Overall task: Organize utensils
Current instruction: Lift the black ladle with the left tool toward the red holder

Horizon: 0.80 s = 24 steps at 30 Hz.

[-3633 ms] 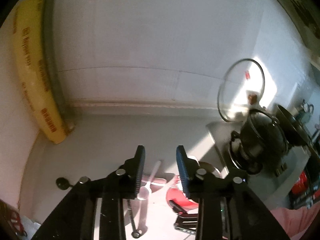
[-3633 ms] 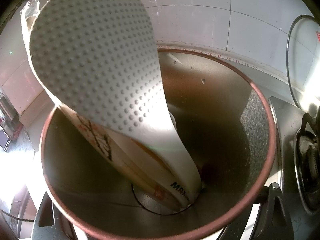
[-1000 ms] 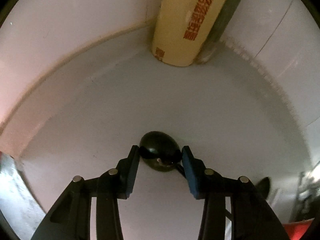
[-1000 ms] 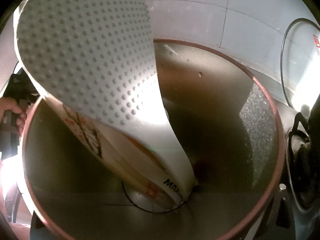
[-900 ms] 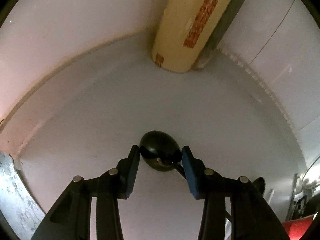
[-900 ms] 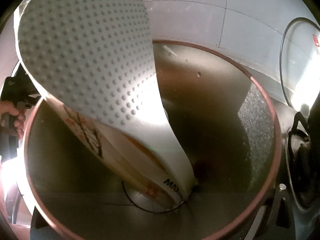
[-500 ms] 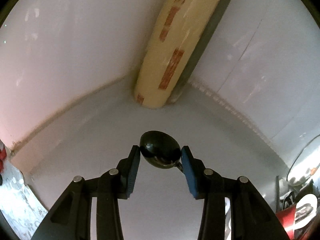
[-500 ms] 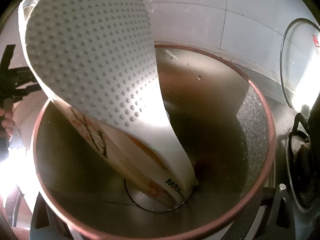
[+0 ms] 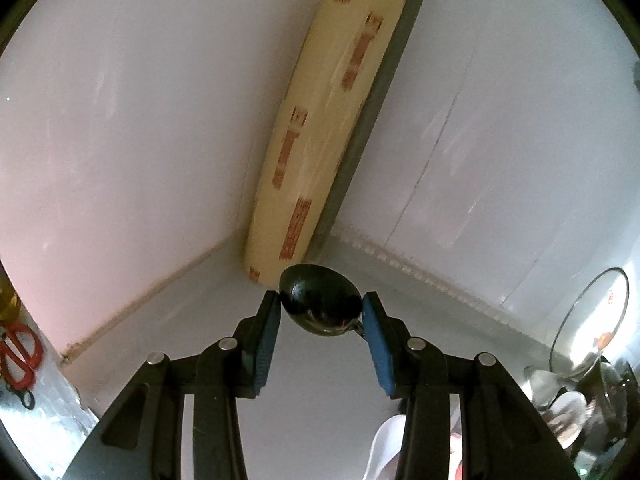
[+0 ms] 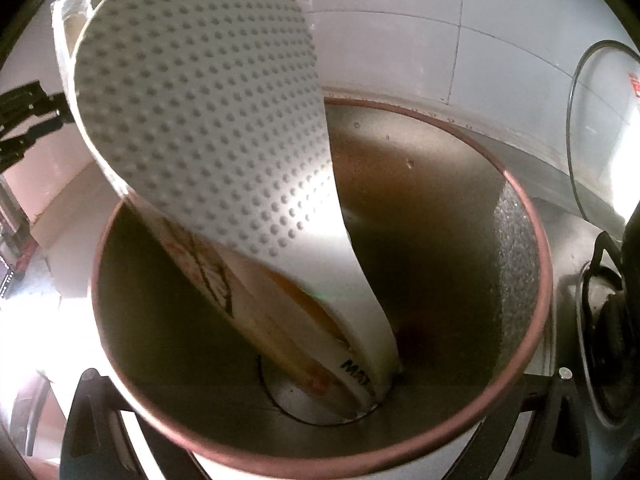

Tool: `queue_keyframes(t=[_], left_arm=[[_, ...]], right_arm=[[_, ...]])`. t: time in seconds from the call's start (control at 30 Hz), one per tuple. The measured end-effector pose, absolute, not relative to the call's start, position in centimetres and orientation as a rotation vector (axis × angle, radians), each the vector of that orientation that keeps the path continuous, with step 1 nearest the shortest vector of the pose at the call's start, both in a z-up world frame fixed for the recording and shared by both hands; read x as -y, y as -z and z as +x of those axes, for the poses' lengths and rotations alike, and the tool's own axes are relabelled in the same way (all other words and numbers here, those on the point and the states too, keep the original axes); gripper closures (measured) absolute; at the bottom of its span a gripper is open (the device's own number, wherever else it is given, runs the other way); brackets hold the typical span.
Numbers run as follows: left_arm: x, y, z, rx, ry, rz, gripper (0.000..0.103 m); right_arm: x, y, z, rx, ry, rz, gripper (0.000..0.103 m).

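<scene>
1. Gripping a black ladle (image 9: 320,304), the left gripper (image 9: 320,312) has its 2 blue pads (image 9: 266,340) pressed on either side of the dark bowl, which is lifted clear of the white counter (image 9: 320,420).
2. The ladle's thin handle drops away behind the right-hand pad, mostly hidden.
3. Beyond the ladle, a tall cream roll (image 9: 320,128) with red printing stands in the corner where the 2 white walls meet.
4. Low in the left wrist view a white spoon (image 9: 384,448) lies on the counter, and a glass lid (image 9: 588,320) leans at far right.
5. Over on the right wrist view, a big metal cup (image 10: 516,280) with a reddish rim fills the frame.
6. A white rice paddle (image 10: 200,100), dimpled all over, stands tilted inside the cup, its handle end down at the bottom.
7. A second flat utensil (image 10: 208,276) with a printed pattern sits just behind the paddle in the same cup.
8. The right gripper (image 10: 320,456) shows only dark finger bases flanking the cup; whether it clamps the cup, I cannot tell.
</scene>
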State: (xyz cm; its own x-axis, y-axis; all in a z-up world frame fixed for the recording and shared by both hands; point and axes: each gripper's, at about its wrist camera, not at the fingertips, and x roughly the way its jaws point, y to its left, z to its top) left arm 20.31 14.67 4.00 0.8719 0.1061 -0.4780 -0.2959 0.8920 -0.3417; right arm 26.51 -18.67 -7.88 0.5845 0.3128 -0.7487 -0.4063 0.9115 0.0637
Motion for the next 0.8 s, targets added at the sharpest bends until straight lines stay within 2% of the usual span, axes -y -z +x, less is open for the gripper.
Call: queue_keyframes(t=[0.43,0.8], left_arm=[[-11.7,-11.3,15.3,-0.308,-0.115,-0.338,0.060],[-7.7,-14.5,14.7,-0.244,0.007,-0.266,0.060]], right_arm=[[18.6,6.9,25.4,-0.838,-0.451,-0.115,0.000],[19.2,6.5,24.7,-0.833,-0.466,-0.108,0.000]])
